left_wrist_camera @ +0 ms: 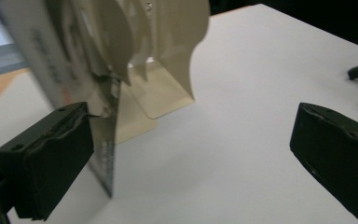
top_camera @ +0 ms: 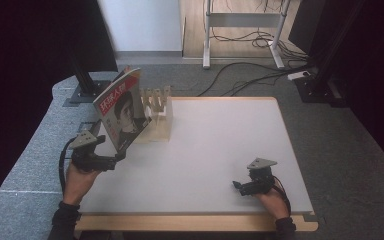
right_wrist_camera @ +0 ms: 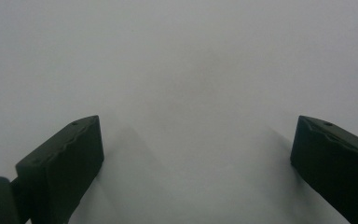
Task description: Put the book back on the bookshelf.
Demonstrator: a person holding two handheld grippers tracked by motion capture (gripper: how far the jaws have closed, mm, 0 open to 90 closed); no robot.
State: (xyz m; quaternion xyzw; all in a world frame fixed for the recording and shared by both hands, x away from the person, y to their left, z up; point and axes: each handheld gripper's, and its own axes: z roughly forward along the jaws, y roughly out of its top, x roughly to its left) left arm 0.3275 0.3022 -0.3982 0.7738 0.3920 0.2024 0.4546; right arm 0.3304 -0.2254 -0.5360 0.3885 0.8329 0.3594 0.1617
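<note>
With jaws wide, left gripper point(top_camera: 117, 159) beside magazine point(top_camera: 121, 110)

On the table point(top_camera: 215, 150) a rack point(top_camera: 159, 112) is set at the far left corner, and a magazine point(top_camera: 122, 112) is stood tilted against the rack's left side, its lower edge resting on the table. The left tool point(top_camera: 120, 157) is placed just before the magazine's near lower corner — one jaw is seen right beside that edge, the other well apart to its right. The right tool point(top_camera: 237, 186) is found at the near right — well apart from the rack and magazine.
</note>
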